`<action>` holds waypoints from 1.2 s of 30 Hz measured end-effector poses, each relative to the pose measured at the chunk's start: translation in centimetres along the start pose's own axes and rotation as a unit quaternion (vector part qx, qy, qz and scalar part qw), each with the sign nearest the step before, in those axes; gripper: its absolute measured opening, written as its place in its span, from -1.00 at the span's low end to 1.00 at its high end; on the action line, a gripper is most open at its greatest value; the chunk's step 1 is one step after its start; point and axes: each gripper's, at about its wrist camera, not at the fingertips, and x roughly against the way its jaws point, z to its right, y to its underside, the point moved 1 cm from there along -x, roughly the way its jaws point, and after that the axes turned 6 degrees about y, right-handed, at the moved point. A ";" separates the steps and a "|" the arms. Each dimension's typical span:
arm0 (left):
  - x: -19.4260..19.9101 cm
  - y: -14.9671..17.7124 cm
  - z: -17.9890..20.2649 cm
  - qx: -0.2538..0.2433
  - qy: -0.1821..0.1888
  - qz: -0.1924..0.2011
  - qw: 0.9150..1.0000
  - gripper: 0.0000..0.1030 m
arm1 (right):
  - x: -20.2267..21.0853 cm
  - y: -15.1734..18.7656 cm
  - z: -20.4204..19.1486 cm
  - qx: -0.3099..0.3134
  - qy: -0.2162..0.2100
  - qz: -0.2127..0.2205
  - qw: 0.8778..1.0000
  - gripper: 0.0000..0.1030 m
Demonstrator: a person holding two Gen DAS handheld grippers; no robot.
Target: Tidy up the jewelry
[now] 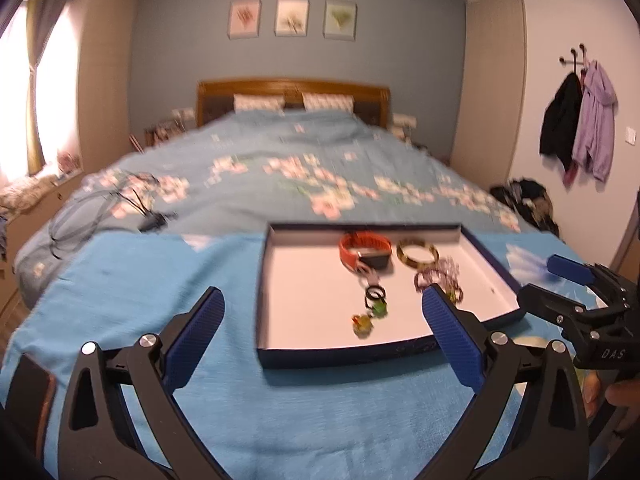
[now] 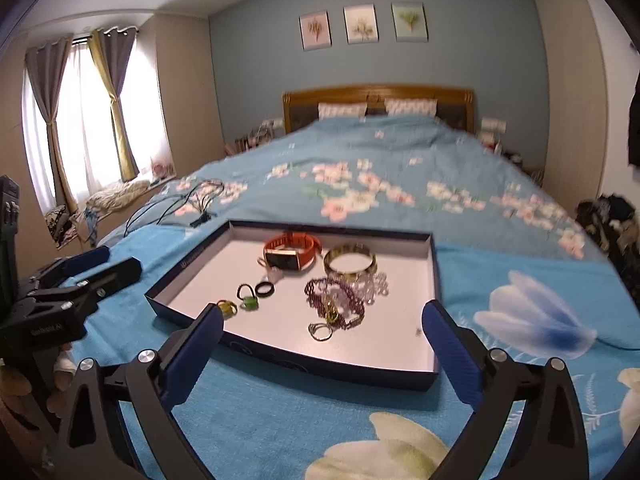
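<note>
A shallow dark-blue box lid with a white inside [image 1: 304,280] [image 2: 208,280] lies on the bed. In it are an orange watch [image 1: 365,249] [image 2: 292,254], a gold-green bangle [image 1: 417,254] [image 2: 350,263], purple bead strands [image 1: 438,276] [image 2: 336,300], black rings [image 1: 375,294] [image 2: 264,289], a green ring [image 2: 250,303], a yellow ring [image 1: 362,323] [image 2: 227,307] and a silver ring [image 2: 320,332]. My left gripper [image 1: 322,344] is open and empty before the box. My right gripper [image 2: 322,354] is open and empty at the box's near edge.
A bright blue flowered cloth [image 2: 520,320] covers the bed's foot. Black cables [image 1: 100,204] [image 2: 188,200] lie on the duvet to the left. A phone [image 1: 28,396] lies at the left edge. Coats [image 1: 580,120] hang on the right wall.
</note>
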 end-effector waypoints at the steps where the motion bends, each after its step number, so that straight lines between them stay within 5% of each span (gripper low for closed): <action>1: 0.6 0.0 0.0 -0.001 -0.003 0.005 1.000 0.89 | 0.3 0.1 -0.1 0.001 0.004 0.006 1.000 0.86; 10: 6.3 1.3 0.8 -0.004 -0.028 0.078 0.997 0.89 | 4.0 1.4 -1.4 -0.006 0.035 0.074 0.997 0.86; 36: 11.8 2.8 3.6 -0.018 -0.046 0.135 0.990 0.89 | 8.4 3.0 -2.1 -0.014 0.060 0.131 0.989 0.86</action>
